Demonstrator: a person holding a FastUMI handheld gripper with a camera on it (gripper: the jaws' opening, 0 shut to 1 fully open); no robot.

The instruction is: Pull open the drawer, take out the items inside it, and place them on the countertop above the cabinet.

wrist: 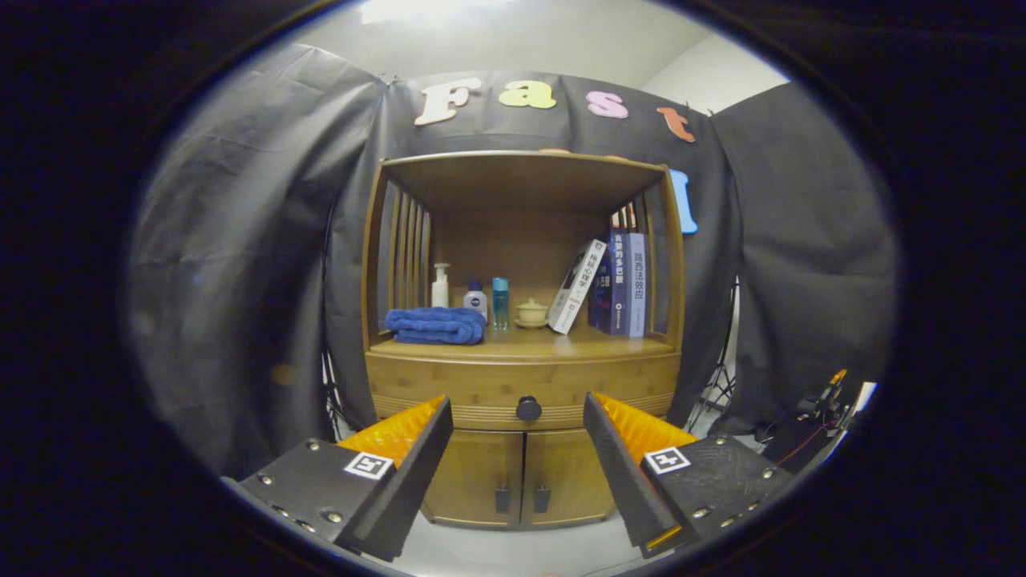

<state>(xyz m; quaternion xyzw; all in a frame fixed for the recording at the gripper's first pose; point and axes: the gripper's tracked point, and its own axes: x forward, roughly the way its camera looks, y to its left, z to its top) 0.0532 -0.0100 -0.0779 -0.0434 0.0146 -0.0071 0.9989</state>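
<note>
The drawer (523,390) sits shut, its knob (528,409) at twelve o'clock beyond the wide-open, empty jaws of the gripper (518,417).

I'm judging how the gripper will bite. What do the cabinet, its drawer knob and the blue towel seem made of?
Cabinet: likely bamboo or light wood, fine grain, satin finish. Drawer knob: dark, smooth, round, maybe metal or painted wood; unclear. Blue towel: soft plush cloth, folded in thick rolls. The gripper is open, short of the knob.
</note>
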